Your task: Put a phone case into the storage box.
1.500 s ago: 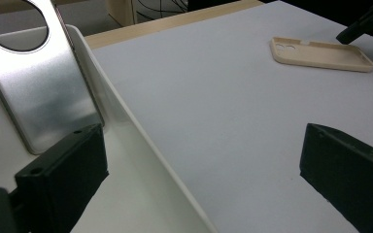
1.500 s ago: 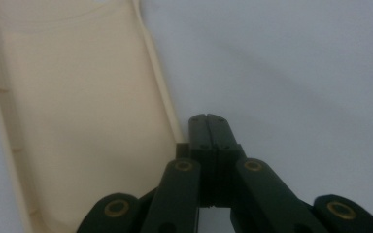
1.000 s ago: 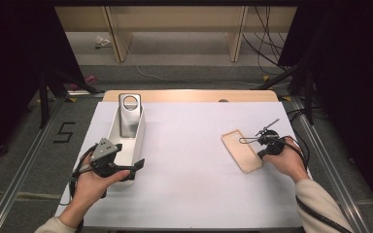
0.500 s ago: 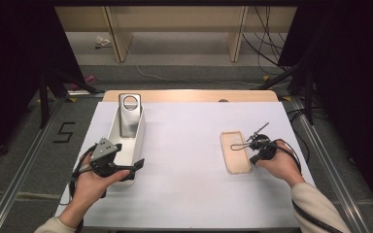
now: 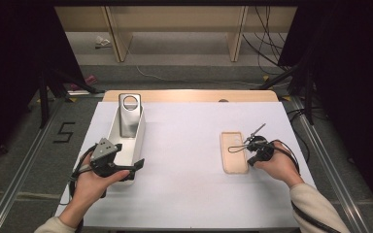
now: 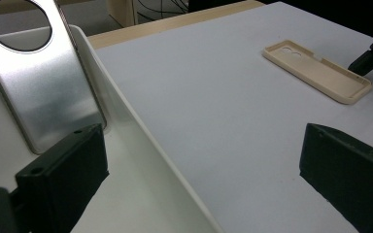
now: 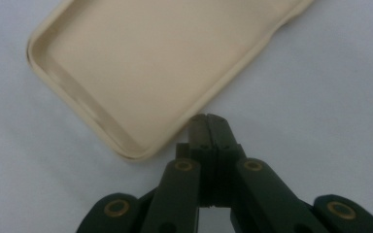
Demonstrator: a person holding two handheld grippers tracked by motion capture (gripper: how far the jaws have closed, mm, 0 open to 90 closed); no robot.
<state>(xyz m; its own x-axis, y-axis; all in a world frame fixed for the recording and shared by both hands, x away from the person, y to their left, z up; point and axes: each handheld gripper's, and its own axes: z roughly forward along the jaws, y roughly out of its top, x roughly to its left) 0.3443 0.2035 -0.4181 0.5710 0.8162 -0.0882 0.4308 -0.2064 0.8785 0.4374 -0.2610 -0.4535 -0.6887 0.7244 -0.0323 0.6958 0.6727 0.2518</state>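
A beige phone case (image 5: 234, 153) lies hollow side up on the white table cover, right of centre. My right gripper (image 5: 250, 161) is shut with nothing in it, its tip against the case's right edge near the near corner. The right gripper view shows the closed jaws (image 7: 208, 119) meeting the case (image 7: 155, 58) rim. My left gripper (image 5: 133, 170) is open at the near end of a long white tray (image 5: 138, 131). Its jaws stand either side of the tray's right wall (image 6: 126, 116). A brushed metal plate (image 6: 48, 92) with a round hole leans inside the tray.
The table's wooden back edge (image 5: 189, 95) shows beyond the white cover. Cables and dark stand legs (image 5: 296, 77) lie on the floor behind and to the right. Open cover stretches between the tray and the case (image 6: 315, 70).
The right gripper has moved a little left and the phone case has turned from slanted to straight along the table's side. The left hand and tray have stayed put.
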